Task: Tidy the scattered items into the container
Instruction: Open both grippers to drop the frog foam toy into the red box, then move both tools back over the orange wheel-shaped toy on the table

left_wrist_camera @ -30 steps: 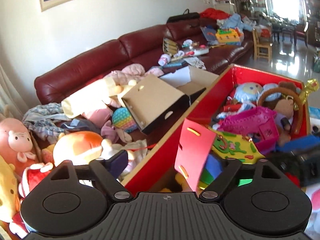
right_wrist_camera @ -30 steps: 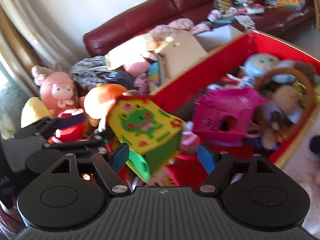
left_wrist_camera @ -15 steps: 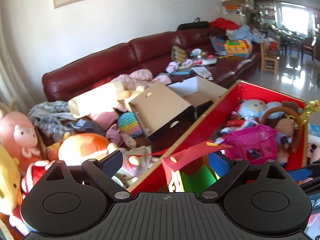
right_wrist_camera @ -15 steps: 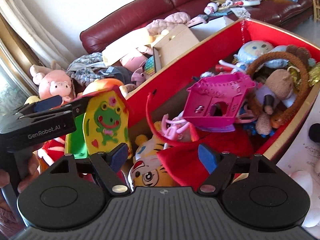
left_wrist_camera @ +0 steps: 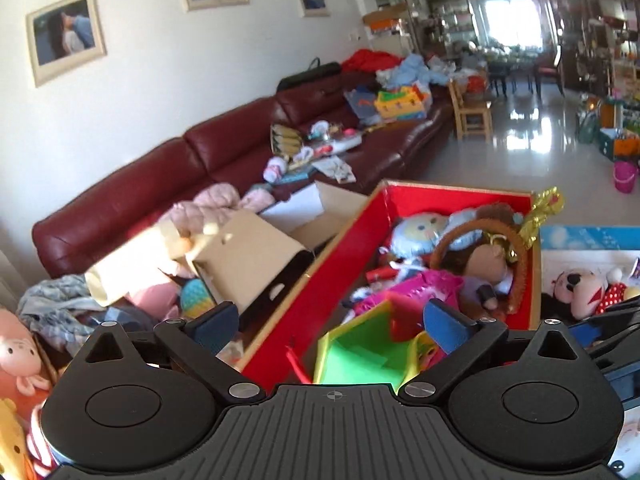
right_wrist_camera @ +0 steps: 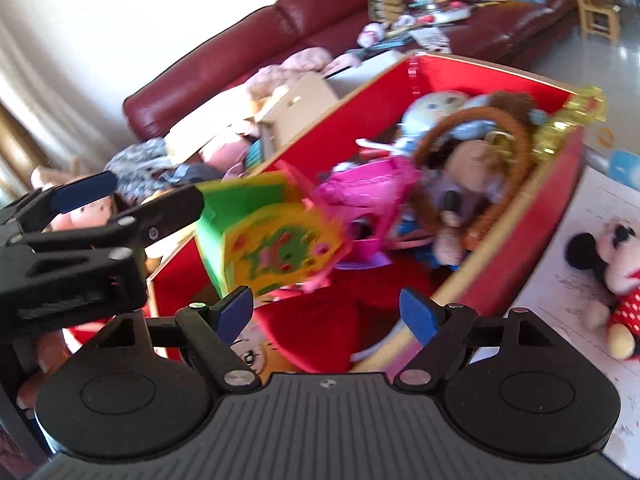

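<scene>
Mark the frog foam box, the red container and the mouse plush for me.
frog foam box point(right_wrist_camera: 280, 250), right wrist view, on its yellow frog-patterned face.
red container point(left_wrist_camera: 320, 276), left wrist view, on its red inner left wall.
mouse plush point(right_wrist_camera: 616, 256), right wrist view, on its pale face, outside the container.

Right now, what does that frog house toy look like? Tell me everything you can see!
The frog house toy looks like a little house of soft craft foam: a yellow face with a green frog and small red shapes, green side walls, pink trim at the edges. It is blurred and tilted, inside the near end of the red box, above the other toys. It sits beside the left gripper, whose jaws have just been opening; the pads no longer press it.
</scene>
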